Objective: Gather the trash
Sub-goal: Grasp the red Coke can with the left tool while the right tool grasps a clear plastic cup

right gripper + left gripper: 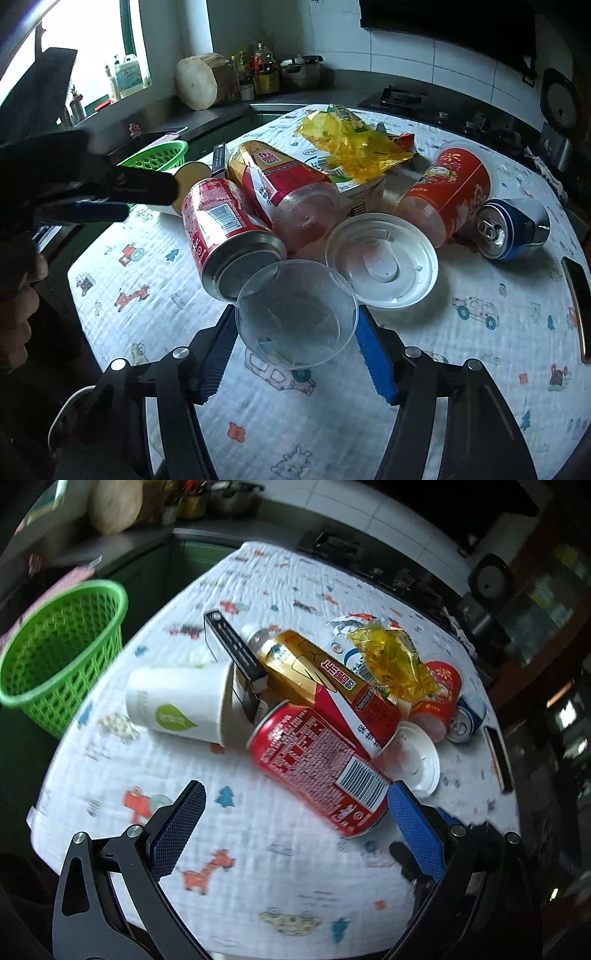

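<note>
Bare worktop [424, 387] spreads near the edge; the right claw [295, 328] grasps a clear cup [295, 317]; the left claw [295, 812] gapes beside the red can [317, 764].

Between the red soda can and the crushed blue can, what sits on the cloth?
In the right wrist view, a white plastic lid lies between the red soda can and the blue can, with an orange-red cup lying behind it.

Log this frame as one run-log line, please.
left gripper: open, near red can | right gripper: around clear cup | green basket: apart, table edge
</note>
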A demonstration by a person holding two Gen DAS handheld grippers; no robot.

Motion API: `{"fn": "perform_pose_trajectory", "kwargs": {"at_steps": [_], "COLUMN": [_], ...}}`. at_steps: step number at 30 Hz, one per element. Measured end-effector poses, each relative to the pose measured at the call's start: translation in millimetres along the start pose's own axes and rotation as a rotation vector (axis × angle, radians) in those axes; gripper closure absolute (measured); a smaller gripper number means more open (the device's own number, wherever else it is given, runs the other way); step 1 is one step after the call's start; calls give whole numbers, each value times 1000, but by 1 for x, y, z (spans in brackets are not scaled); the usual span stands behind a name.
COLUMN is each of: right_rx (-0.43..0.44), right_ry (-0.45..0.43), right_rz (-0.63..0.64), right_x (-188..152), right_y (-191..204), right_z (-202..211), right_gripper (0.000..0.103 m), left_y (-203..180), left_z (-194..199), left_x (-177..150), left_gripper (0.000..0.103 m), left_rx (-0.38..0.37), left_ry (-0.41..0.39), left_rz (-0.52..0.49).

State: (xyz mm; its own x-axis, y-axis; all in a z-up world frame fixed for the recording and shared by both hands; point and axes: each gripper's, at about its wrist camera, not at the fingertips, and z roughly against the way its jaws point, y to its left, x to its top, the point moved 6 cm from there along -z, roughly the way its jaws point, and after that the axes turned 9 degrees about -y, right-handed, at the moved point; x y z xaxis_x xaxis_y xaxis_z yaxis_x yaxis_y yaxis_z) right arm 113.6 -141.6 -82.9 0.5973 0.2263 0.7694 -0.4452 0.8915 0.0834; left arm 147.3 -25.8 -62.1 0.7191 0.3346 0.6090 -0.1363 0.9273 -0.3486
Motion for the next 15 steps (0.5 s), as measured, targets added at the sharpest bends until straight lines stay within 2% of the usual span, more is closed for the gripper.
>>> {"fn": "perform_pose_trajectory", "kwargs": {"at_steps": [5,9,15], "right_rx": [9,15,21], "right_ry": [-22,-37,-43], "right_rz": [-4,-10,-14], "right_x": [1,1,1], "right_y": [-6,-11,-16], "right_z": [10,18,22], "right_gripper": [41,41,41], "left_y": [-2,-4,-6], "left_z": [-16,-31,-48], "left_x": [2,1,-3], "left_gripper": [6,17,21], "left_rx": [10,25,30], "left_ry": [48,82,118], "left_rz": [103,177,258]}}
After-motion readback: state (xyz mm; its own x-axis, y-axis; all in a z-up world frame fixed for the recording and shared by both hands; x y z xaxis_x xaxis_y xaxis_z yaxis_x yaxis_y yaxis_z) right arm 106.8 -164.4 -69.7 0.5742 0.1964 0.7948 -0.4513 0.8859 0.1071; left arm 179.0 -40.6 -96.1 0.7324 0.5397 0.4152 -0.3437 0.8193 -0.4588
